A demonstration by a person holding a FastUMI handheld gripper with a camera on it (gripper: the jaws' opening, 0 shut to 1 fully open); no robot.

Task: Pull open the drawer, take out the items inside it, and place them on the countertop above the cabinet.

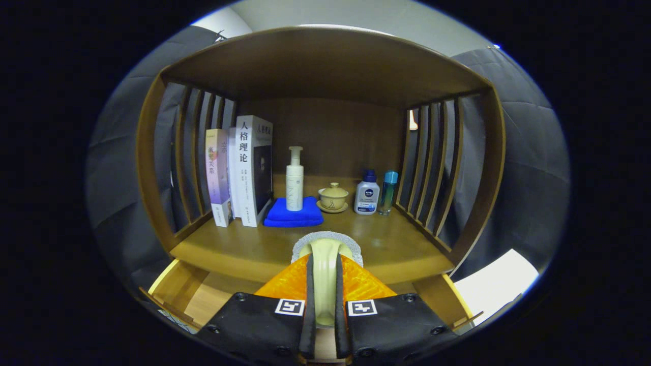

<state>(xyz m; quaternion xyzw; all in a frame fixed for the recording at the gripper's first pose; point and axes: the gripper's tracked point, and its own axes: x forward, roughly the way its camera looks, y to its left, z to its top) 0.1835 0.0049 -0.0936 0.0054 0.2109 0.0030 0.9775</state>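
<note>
Gripper (325,284): fingers nearly pressed together, pinching a pale cream handle of a grey round scrub brush (325,254). Both fingers press on the handle sides, so the hold seems firm.
Held item: the brush head points fwd, its grey edge is over the front part of the wooden countertop (244,249). I judge it came from the drawer, as the task says.
Why held so: narrow handle fits btw the fingers; a grip by the handle leaves the head free to go down on the wood first.
Drawer: light wooden drawer (178,290) is pulled open, below and in front of the countertop. Inside is mostly hidden by the gripper, so cannot tell if more items wait there.
Countertop things: upright books (244,168) at the left, white pump bottle (294,178) standing on a folded blue cloth (295,213), beige lidded cup on saucer (333,198), white-blue bottle (367,193), small teal bottle (389,190) at the right.
Free place: bare wood just ahead of the brush, well apart from the back row, prob. good for putting down.
Stage: judged as carrying the item to the top, not yet released.
</note>
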